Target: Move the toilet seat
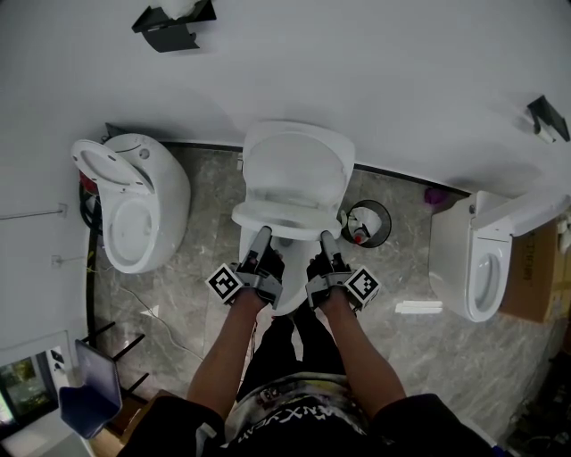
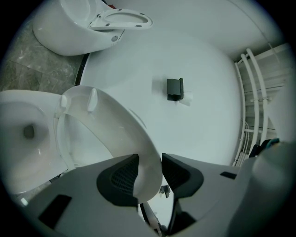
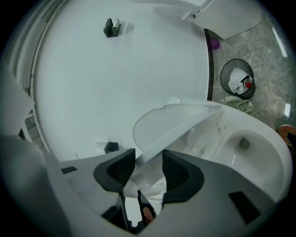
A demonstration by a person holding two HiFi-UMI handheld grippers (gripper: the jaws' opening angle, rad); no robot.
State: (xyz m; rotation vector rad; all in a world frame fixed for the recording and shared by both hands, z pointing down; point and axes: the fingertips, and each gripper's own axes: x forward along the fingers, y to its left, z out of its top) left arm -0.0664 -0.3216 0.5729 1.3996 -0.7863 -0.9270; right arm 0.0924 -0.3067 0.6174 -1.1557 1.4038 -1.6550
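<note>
A white toilet (image 1: 268,254) stands against the wall below me, its lid (image 1: 299,165) leaning back. The toilet seat (image 1: 284,214) is raised partway off the bowl. My left gripper (image 1: 261,236) is shut on the seat's front rim at the left, my right gripper (image 1: 326,239) on the rim at the right. In the left gripper view the curved seat (image 2: 108,122) runs between the two dark pads of the left gripper (image 2: 149,167), with the bowl (image 2: 23,139) below at the left. In the right gripper view the seat's edge (image 3: 185,127) passes between the right gripper (image 3: 148,161) pads, above the bowl (image 3: 259,152).
A second toilet (image 1: 134,205) stands at the left and a third (image 1: 482,263) at the right. A black waste bin (image 1: 368,223) with rubbish sits just right of the middle toilet. A dark holder (image 1: 169,27) hangs on the wall. A cardboard box (image 1: 538,268) is at the far right.
</note>
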